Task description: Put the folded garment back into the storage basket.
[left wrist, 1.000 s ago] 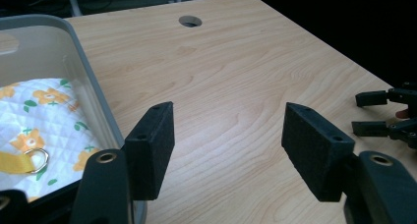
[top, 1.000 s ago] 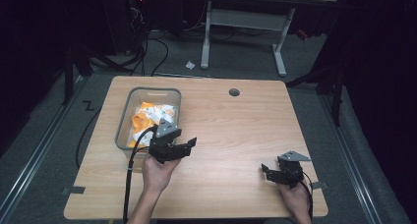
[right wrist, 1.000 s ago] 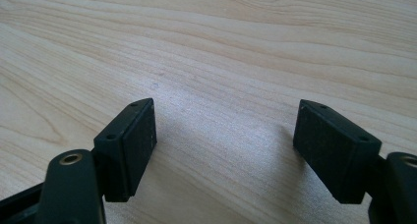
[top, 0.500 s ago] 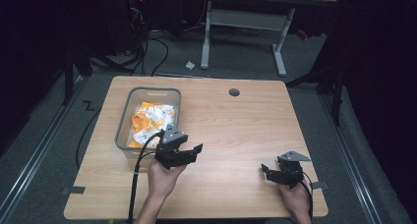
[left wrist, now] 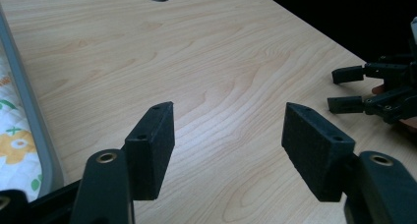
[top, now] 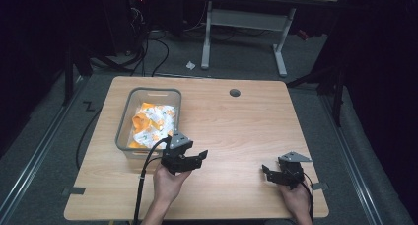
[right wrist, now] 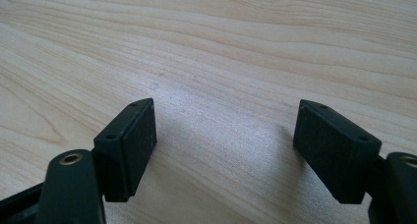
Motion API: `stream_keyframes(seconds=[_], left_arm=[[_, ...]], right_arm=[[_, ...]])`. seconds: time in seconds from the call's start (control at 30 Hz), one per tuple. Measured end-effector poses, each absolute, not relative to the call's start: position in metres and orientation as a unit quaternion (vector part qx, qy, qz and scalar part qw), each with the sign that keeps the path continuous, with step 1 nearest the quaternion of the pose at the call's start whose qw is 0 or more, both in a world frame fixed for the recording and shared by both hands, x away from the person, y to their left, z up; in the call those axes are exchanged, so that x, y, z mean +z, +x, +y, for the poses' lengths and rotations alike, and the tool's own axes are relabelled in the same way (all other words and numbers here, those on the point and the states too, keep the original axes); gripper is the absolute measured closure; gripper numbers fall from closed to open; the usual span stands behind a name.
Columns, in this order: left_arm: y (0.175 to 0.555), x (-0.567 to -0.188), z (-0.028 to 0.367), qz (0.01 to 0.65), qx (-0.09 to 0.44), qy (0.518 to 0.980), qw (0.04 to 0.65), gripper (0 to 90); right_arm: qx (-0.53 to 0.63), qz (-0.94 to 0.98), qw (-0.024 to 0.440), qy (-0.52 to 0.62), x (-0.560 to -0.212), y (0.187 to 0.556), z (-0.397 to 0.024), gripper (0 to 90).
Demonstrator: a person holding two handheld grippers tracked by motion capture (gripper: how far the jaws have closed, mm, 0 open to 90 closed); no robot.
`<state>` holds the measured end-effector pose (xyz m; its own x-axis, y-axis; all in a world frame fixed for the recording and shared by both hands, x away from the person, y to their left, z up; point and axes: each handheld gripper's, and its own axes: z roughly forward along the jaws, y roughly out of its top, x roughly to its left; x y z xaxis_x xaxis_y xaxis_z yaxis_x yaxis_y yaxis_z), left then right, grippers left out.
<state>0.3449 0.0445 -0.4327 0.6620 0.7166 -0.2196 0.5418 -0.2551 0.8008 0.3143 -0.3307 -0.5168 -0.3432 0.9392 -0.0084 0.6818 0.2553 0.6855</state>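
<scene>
Packets (top: 153,124), orange and white, lie heaped inside a grey bin (top: 124,120) on the left part of the worktop (top: 236,121); their printed wrapping also shows at the left edge of the left gripper view. Left gripper (top: 193,159) hangs just beside the bin's near right corner, jaws spread wide and holding nothing, aimed across the bare wood rather than into the bin. In my judgement it is poised between picks, so a turn toward the bin would be needed before any grasp. Right gripper (top: 267,172) sits low near the front right of the worktop, well apart from the bin, jaws likewise spread and empty, apparently parked. A round cable hole (top: 234,93) lies toward the far edge. Nothing obstructs the path to the bin except its own wall.
</scene>
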Motion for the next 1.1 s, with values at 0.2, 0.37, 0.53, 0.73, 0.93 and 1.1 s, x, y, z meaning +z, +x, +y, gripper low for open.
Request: stream_keyframes(seconds=[0.2,0.37,0.53,0.73,0.93,1.1], left_arm=[[0.343,-0.443,0.04,0.4,0.084,0.791,0.455,37.4],[0.342,-0.449,0.037,0.4,0.081,0.795,0.449,37.4],[0.339,-0.46,0.033,0.402,0.082,0.8,0.437,37.4],[0.336,-0.471,0.028,0.404,0.087,0.807,0.422,37.5],[0.334,-0.487,0.023,0.406,0.111,0.818,0.392,38.1],[0.334,-0.502,0.019,0.407,0.135,0.827,0.363,38.2]], right_arm=[[0.3,0.763,0.215,0.531,-0.517,0.314,-0.331,24.6],[0.3,0.763,0.215,0.531,-0.517,0.314,-0.331,24.6],[0.3,0.763,0.215,0.531,-0.517,0.314,-0.331,24.6],[0.3,0.763,0.215,0.531,-0.517,0.314,-0.331,24.6],[0.3,0.763,0.215,0.531,-0.517,0.314,-0.331,24.6],[0.3,0.763,0.215,0.531,-0.517,0.314,-0.331,24.6]])
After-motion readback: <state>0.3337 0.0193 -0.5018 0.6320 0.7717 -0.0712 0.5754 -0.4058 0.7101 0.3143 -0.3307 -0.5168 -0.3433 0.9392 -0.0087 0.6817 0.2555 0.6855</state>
